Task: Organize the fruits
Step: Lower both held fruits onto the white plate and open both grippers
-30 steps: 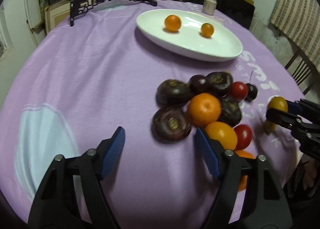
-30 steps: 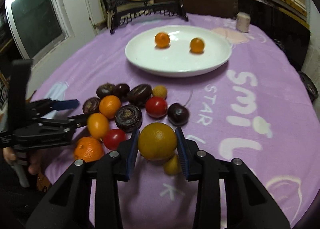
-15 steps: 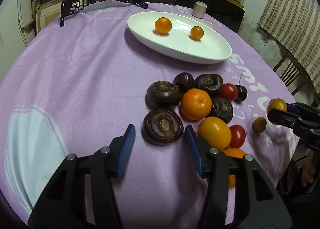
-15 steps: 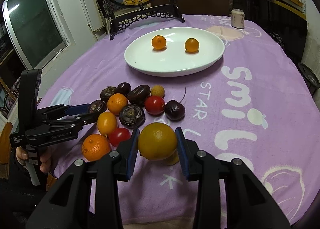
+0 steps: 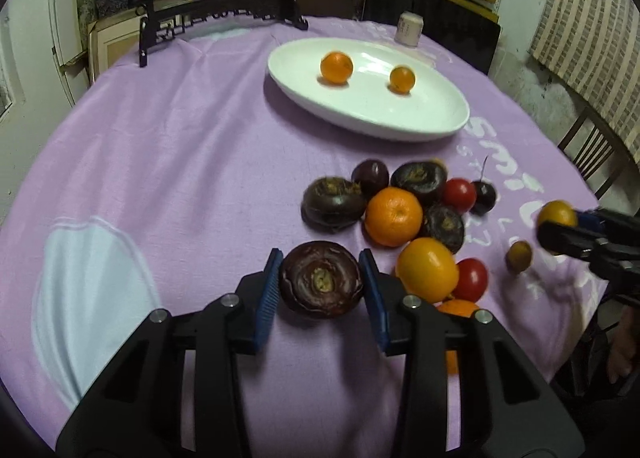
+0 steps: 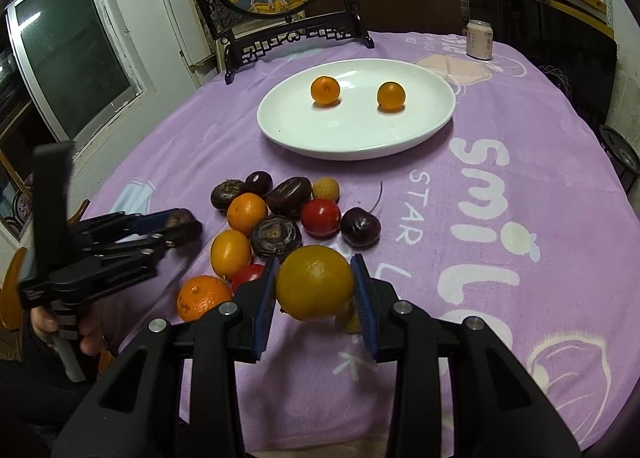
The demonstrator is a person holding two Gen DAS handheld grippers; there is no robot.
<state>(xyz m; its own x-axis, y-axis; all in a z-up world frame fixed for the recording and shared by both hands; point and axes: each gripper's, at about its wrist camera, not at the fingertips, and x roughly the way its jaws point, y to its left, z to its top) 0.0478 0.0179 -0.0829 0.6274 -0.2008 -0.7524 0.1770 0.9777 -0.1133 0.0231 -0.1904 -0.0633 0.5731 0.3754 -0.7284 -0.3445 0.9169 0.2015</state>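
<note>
The dark purple fruit (image 5: 321, 279) sits gripped across its widest girth between the left gripper (image 5: 321, 283) jaws, well short of the white plate (image 5: 440, 126) — it looks firm-skinned, light, round enough to roll. The right gripper (image 6: 316, 285) jaws clasp a yellow-orange citrus (image 6: 315, 283) likewise — probably heavier, smooth-rinded.

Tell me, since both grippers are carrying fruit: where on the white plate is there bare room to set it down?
The white plate holds only two oranges toward its far side; its near half, facing the fruit pile, is bare, as are both ends. The gap between the two oranges is tighter.
</note>
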